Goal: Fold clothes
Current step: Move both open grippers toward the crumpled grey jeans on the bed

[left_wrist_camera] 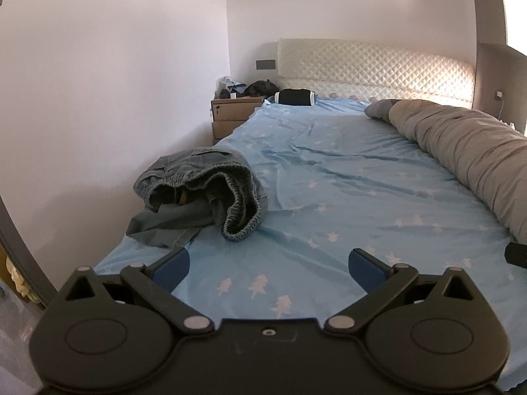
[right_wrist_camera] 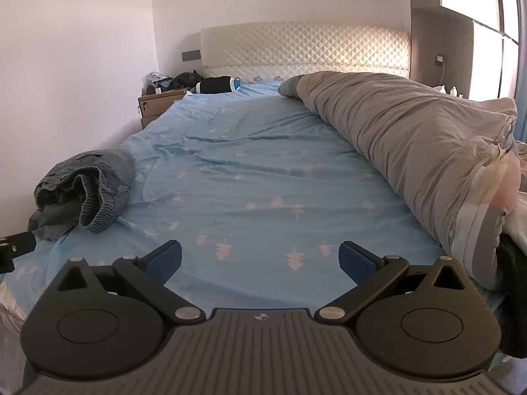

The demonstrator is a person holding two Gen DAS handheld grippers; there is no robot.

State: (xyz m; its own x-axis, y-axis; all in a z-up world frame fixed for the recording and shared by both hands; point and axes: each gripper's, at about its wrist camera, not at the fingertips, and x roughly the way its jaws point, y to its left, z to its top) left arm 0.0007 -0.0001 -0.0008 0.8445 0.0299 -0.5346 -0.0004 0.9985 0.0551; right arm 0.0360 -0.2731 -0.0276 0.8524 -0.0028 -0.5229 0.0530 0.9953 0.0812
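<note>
A crumpled pile of grey-blue denim clothes (left_wrist_camera: 201, 194) with an elastic waistband lies on the left side of the bed's light blue sheet (left_wrist_camera: 329, 177). It also shows in the right wrist view (right_wrist_camera: 85, 191), at the left. My left gripper (left_wrist_camera: 268, 263) is open and empty, low over the foot of the bed, just short of the pile and to its right. My right gripper (right_wrist_camera: 260, 258) is open and empty over the bare sheet (right_wrist_camera: 257, 171), well to the right of the pile.
A rolled grey duvet (right_wrist_camera: 411, 144) runs along the bed's right side. A black and white bolster (left_wrist_camera: 294, 96) lies by the quilted headboard (left_wrist_camera: 372, 65). A wooden nightstand (left_wrist_camera: 230, 115) with clutter stands at the far left, against the wall. A window is at the right.
</note>
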